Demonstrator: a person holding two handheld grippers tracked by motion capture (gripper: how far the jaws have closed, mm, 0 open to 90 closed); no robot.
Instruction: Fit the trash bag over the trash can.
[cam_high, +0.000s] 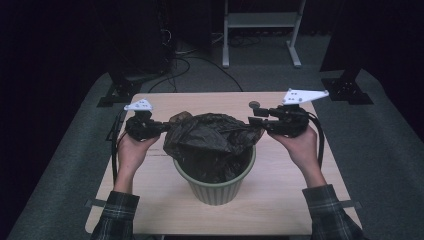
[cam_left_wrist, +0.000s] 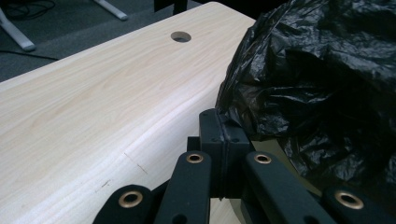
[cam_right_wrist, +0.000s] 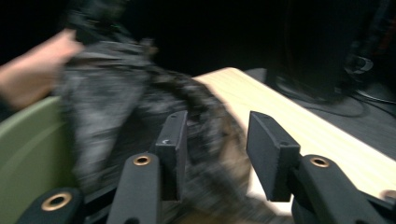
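Stretching the black bag (cam_high: 212, 137) over the green bin (cam_high: 218, 187) is the work in hand, and you hold it by two opposite ends.

Left of centre in the high view: your left gripper (cam_high: 161, 128) has its fingers pressed fully together on the bag's left corner. The left gripper view confirms it: the two pads (cam_left_wrist: 224, 140) meet at lower centre with film pinched between them, and the bulk of the bag rises to the upper right of that frame.

Centre: the bag lies draped across the bin's mouth, its long axis running left to right across the frame, from one gripper to the other. The bin stands in the middle of the worktop (cam_high: 280, 200). The near rim is bare; film sags inside.

Right of centre: your right gripper (cam_high: 256, 116) sits at the bag's right end. In the right gripper view its fingers (cam_right_wrist: 173, 149) stand part-way open, well apart from each other. Blurred film lies between and below them, touching the left pad at most; no pinch is visible there.

Judgement: the right end is the loose one. The film lies left of and below those fingers, so the next grip or pull-down belongs to your right hand (cam_high: 300, 145), over the bin's right rim.
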